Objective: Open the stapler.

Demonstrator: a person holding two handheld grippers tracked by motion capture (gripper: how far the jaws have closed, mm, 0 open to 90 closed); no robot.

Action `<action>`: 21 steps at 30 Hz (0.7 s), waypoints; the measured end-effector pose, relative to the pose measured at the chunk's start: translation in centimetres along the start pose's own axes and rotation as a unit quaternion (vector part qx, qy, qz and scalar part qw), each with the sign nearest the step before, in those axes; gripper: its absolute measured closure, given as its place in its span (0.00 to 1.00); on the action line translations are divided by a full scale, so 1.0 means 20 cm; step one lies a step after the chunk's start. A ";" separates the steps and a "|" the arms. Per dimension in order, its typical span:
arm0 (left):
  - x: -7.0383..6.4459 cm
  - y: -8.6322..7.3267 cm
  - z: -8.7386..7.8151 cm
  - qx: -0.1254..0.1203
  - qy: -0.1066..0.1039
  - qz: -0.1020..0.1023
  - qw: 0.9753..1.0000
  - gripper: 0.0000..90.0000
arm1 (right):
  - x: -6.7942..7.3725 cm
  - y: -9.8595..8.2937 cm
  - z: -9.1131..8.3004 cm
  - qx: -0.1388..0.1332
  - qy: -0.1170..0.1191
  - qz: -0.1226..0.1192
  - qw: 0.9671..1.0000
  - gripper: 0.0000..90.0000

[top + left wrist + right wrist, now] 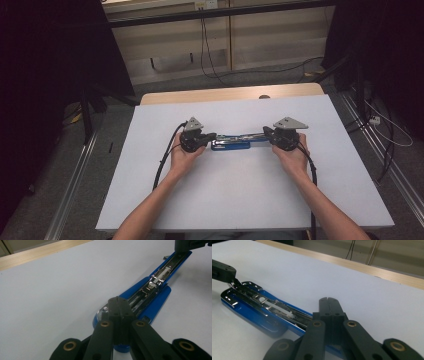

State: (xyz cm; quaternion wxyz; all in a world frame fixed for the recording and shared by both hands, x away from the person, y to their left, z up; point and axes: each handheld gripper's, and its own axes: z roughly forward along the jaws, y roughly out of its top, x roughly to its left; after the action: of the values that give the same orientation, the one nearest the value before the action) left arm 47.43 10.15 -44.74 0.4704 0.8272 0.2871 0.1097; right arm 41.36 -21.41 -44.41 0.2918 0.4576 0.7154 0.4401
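Thing in hand: a blue stapler (231,144), swung open, lying near the middle of the white worktop (240,200), somewhat toward its far edge.
Long axis: runs side to side, parallel to the worktop's near edge, straight from one gripper to the other.
Left gripper (212,136): jaws clenched on the stapler's left end, where the blue base and the metal arm meet; in the left gripper view (119,305) the stapler stretches away from the jaws.
Right gripper (266,132): jaws pinched on the far tip of the raised metal magazine; in the right gripper view (329,305) the stapler lies ahead and left.
Which hand is nearer: neither; each holds one end.
Magazine channel (160,275): open, a white pusher showing; whether staples sit in it I cannot tell.
Next move, judged: it turns on the hinge at the left end.
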 end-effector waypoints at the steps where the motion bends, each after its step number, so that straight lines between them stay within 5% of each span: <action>1: 0.00 0.00 0.00 0.000 0.000 -0.002 1.000 1.00 | 0.00 0.00 0.00 -0.002 0.001 0.001 1.000 1.00; 13: 0.00 0.01 -0.02 -0.013 -0.002 0.006 1.000 1.00 | -0.01 0.01 -0.02 -0.011 0.019 0.005 1.000 1.00; 21: -0.04 0.02 -0.02 -0.018 0.008 0.015 1.000 0.97 | -0.04 0.01 -0.04 -0.015 0.025 0.019 0.999 0.90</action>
State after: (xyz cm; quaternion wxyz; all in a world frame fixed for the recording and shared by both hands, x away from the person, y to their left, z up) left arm 46.87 9.77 -44.08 0.4808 0.8221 0.2766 0.1284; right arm 41.05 -22.30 -43.80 0.2718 0.4554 0.7073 0.4674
